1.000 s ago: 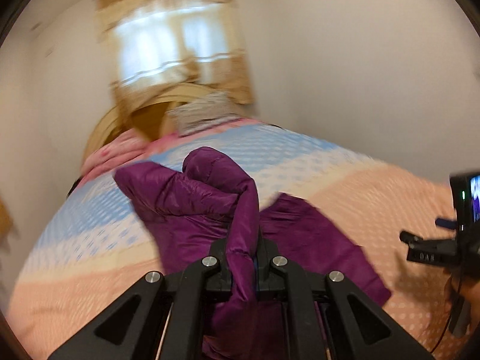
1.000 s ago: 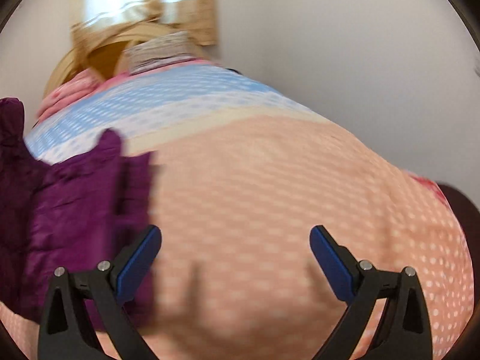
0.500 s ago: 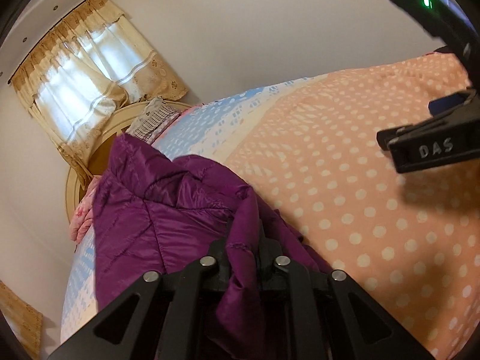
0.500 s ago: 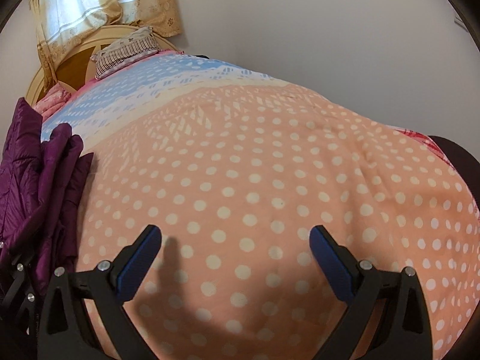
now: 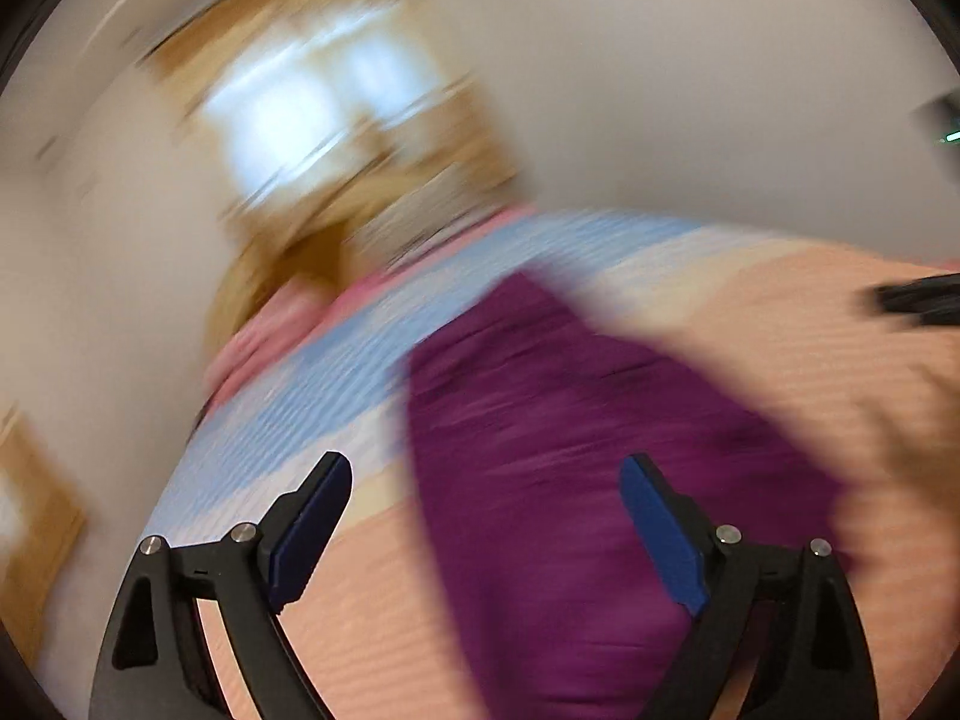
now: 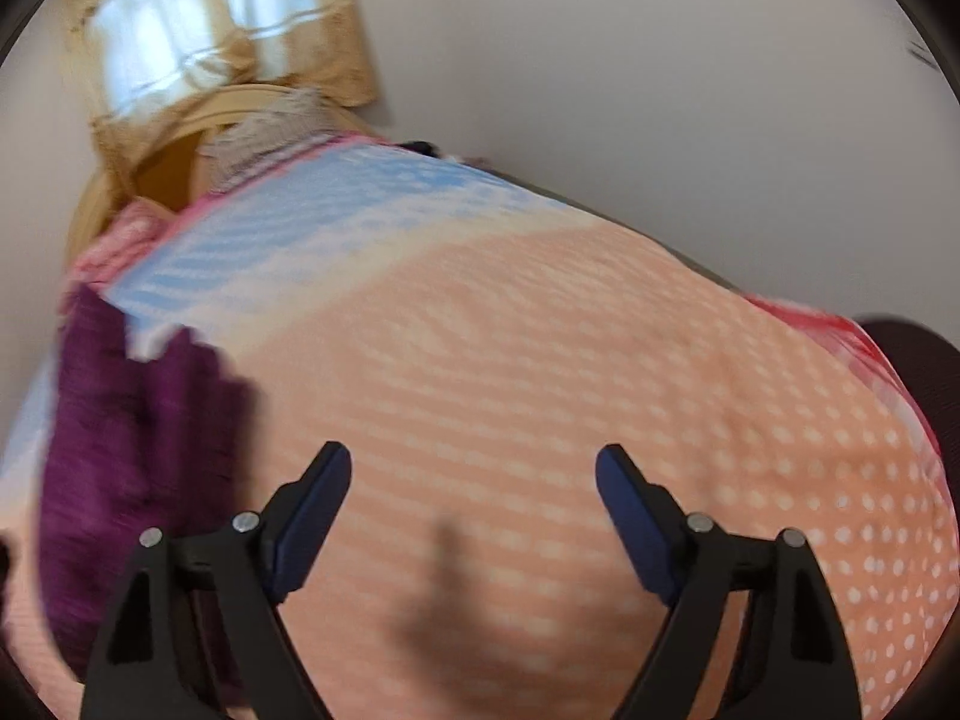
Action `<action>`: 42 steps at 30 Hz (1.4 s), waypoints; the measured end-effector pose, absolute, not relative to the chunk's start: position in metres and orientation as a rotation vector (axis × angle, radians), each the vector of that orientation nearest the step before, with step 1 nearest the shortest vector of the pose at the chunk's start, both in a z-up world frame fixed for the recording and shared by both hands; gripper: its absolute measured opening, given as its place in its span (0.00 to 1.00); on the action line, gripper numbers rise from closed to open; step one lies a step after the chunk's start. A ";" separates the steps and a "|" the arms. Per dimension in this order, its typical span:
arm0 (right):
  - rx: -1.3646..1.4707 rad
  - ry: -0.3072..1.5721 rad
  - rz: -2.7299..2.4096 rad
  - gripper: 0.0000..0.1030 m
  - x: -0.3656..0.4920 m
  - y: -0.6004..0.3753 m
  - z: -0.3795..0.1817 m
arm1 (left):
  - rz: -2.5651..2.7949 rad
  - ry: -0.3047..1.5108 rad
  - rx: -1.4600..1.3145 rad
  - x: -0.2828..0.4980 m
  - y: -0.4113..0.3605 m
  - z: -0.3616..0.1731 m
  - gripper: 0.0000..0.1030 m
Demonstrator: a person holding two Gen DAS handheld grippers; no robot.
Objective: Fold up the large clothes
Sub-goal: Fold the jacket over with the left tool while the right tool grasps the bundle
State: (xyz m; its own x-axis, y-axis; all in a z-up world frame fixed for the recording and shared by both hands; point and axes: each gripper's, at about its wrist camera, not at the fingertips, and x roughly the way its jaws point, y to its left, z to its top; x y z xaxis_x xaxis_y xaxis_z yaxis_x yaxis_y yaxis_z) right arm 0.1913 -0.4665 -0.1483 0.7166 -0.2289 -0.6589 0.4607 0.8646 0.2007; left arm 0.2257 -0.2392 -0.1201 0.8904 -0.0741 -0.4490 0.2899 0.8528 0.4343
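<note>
A purple padded jacket (image 5: 570,438) lies on the bed, blurred in the left wrist view. My left gripper (image 5: 486,480) hovers over its near part; its jaws are opening wide and the blue pads touch no cloth. In the right wrist view the jacket (image 6: 138,438) lies at the left edge. My right gripper (image 6: 474,474) hangs above the bare peach bedspread; its jaws are closing a little with nothing between them. The other tool (image 5: 918,300) shows as a dark blur at the right of the left wrist view.
The bed carries a dotted bedspread (image 6: 570,360), peach near me and blue farther off. A wooden headboard (image 6: 174,144), a pillow (image 6: 270,132) and a curtained window (image 6: 198,30) stand at the far end. A white wall runs along the right side.
My left gripper has let go of the purple sleeve and its jaws have sprung wide apart; the jacket now lies flat on the bed. The right gripper's jaws have narrowed slightly.
</note>
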 end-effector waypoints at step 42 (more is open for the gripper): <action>0.380 0.743 -0.172 0.48 0.335 -0.392 -0.212 | 0.047 0.715 0.209 0.388 -0.261 -0.203 0.89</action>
State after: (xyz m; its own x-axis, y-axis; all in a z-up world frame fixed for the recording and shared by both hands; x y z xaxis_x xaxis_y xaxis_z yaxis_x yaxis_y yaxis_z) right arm 0.3349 -0.3924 -0.2116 0.7261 -0.0191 -0.6874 0.2847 0.9183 0.2751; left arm 0.3876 -0.2614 -0.2032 0.7552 0.1143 -0.6454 0.0282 0.9781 0.2062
